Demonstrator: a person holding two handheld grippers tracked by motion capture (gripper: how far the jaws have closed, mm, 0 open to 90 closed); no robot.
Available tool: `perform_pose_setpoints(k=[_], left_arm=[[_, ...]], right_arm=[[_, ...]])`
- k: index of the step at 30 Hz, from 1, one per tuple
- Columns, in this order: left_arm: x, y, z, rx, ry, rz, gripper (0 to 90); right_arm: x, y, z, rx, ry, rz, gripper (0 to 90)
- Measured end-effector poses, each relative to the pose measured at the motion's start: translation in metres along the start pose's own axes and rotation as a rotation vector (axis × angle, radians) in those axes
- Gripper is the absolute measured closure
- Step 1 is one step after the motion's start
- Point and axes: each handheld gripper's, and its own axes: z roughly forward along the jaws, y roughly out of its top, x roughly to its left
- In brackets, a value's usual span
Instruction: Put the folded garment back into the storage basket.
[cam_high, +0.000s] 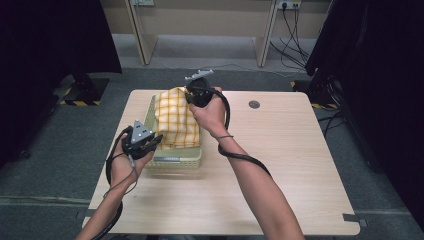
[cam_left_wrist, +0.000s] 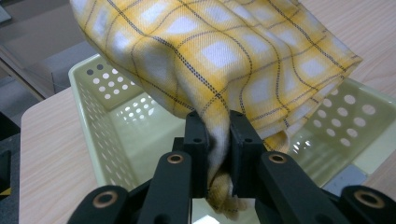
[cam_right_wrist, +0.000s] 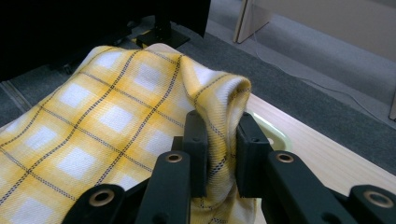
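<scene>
A: What was the biggest thing there, and where did the work happen?

B: The wooden table (cam_high: 280, 180) carried everything. Near its far left corner stood a pale perforated basket (cam_high: 172, 161), with its long side running from the near edge toward the far edge. Above it hung the yellow checked cloth (cam_high: 175, 120), stretched along the same direction and just over the basket opening.

A: Why was the cloth held like this?

B: I think the person wanted to lay it into the basket, or to lift it out; from the pictures I could not decide which. The left gripper (cam_left_wrist: 218, 140) had its jaws clamped on the near end of the cloth, where the fabric was bunched between them. The right gripper (cam_right_wrist: 219, 140) was clamped on a fold at the far end. With two grips at opposite ends the cloth stayed spread and did not collapse.

A: And which way did it point?

B: Its long axis went from near to far, the far end a little higher
</scene>
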Motion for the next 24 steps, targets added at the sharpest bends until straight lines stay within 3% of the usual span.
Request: perform_pose_setpoints(k=[24], left_arm=[[0.007,-0.013,0.002,0.051,0.003,-0.02,79.2]], right_arm=[[0.012,-0.005,0.023,0.045,0.011,0.0,77.8]])
